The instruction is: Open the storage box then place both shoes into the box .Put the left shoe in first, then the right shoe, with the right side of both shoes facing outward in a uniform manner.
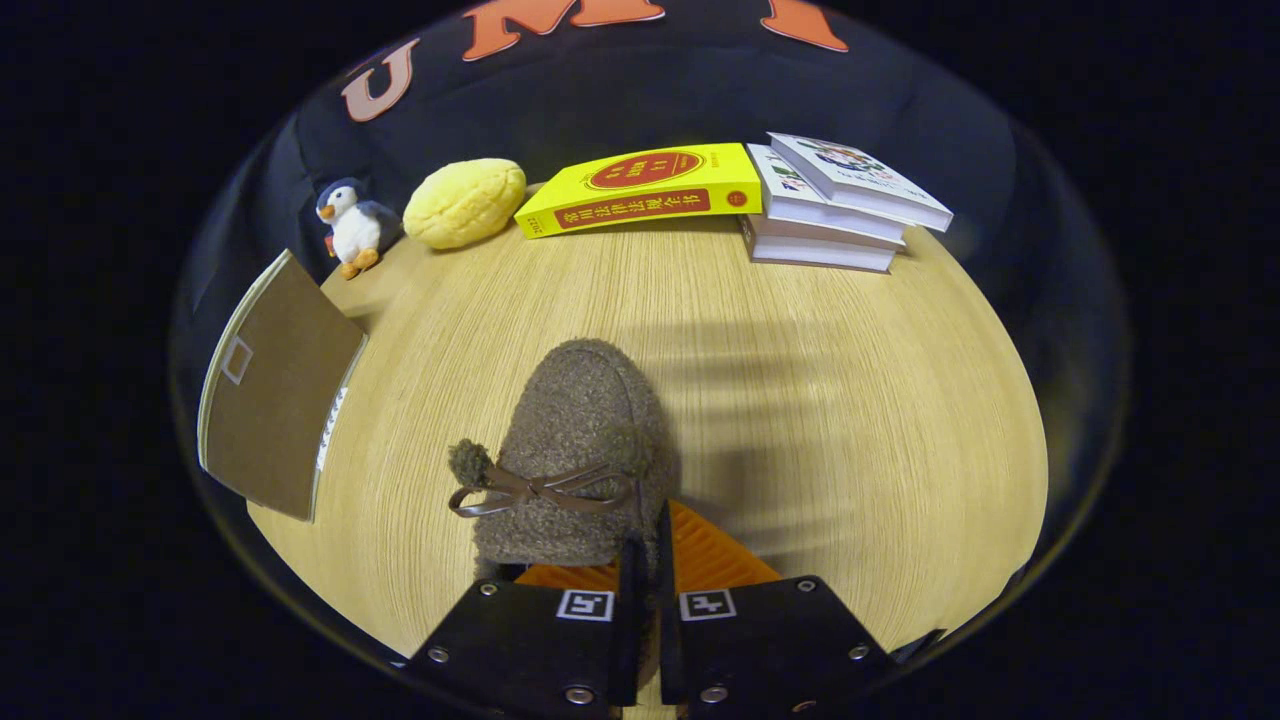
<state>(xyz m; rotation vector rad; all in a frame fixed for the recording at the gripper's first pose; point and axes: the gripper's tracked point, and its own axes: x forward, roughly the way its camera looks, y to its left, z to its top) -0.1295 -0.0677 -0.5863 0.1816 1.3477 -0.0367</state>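
shoe (575, 450) pinched at its collar, toe pointing to 12 o'clock over the table (850, 400).
your gripper (645, 560) fingers are nearly closed on the shoe's rim, so you can carry it; storage box (275, 385) waits at 9 o'clock.

Shoe (575, 450) heel hidden behind tool (645, 570) fingers; grip contact unclear; book (640, 188) print unreadable.

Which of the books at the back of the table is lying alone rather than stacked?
The yellow book, flat on the table between the yellow plush bun and the stack of white books. The gripper is shut on the fuzzy shoe.
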